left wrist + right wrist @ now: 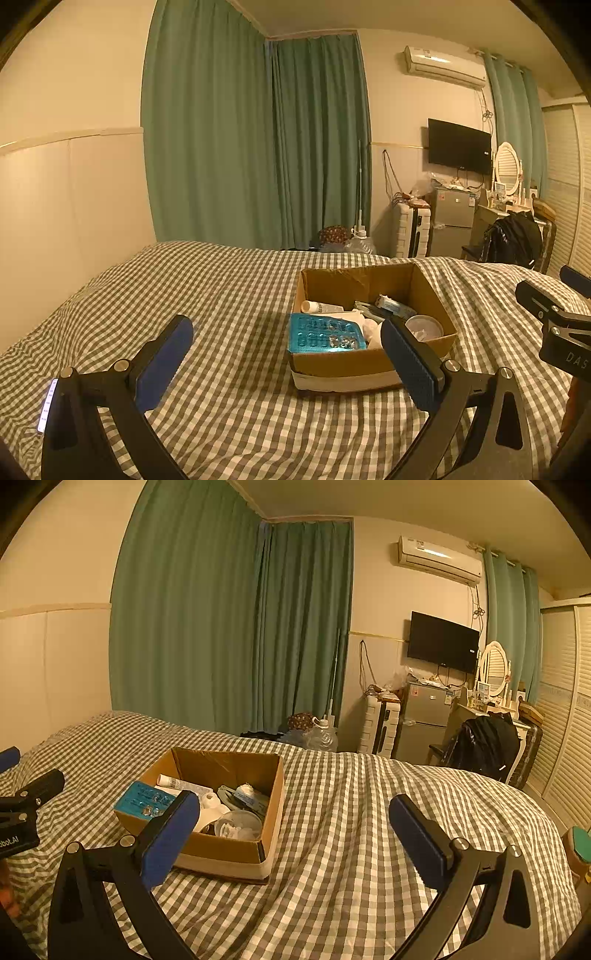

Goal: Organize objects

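Nearest the lens, the left gripper (286, 360) filled the bottom of the left wrist view with its blue pads spread wide and nothing between them; the right gripper (293, 834) stood likewise released and empty at the bottom of the right wrist view. Just beyond, on the checked bedspread (229, 288), sat the cardboard box (354, 363), right of centre in the left view and left of centre in the right. Inside it lay a blue blister pack (325, 334) against the near-left wall, a white tube (319, 306) behind it, a clear round lid (424, 326) at the right, and other small items too jumbled to name. Farther back hung green curtains (255, 140). Sorting seemed not yet begun; the next move likely called for lowering one gripper into the box and closing on a single item, perhaps the blister pack.
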`<state>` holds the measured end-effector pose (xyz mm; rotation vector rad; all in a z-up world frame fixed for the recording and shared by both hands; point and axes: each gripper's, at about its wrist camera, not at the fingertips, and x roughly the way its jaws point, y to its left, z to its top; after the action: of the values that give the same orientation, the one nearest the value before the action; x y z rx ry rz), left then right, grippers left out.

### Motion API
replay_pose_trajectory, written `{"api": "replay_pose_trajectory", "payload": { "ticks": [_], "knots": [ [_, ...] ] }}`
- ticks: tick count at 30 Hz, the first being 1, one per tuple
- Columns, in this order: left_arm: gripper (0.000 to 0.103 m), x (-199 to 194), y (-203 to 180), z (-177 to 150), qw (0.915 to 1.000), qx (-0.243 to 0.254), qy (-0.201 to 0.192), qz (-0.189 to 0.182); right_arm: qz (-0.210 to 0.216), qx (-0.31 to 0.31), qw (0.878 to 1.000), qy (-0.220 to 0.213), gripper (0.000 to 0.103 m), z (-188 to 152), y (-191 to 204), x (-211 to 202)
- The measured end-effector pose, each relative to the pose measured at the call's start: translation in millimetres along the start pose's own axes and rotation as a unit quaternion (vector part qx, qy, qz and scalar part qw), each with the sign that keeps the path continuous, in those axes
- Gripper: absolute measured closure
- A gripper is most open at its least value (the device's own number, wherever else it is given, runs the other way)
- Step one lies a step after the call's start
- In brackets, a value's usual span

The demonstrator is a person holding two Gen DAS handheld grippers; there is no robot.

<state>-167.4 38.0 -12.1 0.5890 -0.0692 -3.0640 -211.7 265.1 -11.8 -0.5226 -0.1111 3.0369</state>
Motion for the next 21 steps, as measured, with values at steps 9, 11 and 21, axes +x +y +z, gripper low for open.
{"api": "replay_pose_trajectory", "payload": {
  "ticks": [9,11,21],
  "knots": [
    [0.000,-1.1,0.3,-0.6,1.0000,0.003,0.002,0.001,0.002,0.002,1.000,0.001,0.001,-0.7,-0.5,0.7],
    [0.000,-0.8,1.3,-0.4,1.0000,0.005,0.002,0.003,0.002,0.002,1.000,0.001,0.001,-0.6,-0.9,0.5],
    [0.000,-1.5,4.2,-0.2,0.9999,0.004,0.005,0.008,0.004,0.002,1.000,0.000,0.001,-1.2,-1.4,-1.0]
  ]
}}
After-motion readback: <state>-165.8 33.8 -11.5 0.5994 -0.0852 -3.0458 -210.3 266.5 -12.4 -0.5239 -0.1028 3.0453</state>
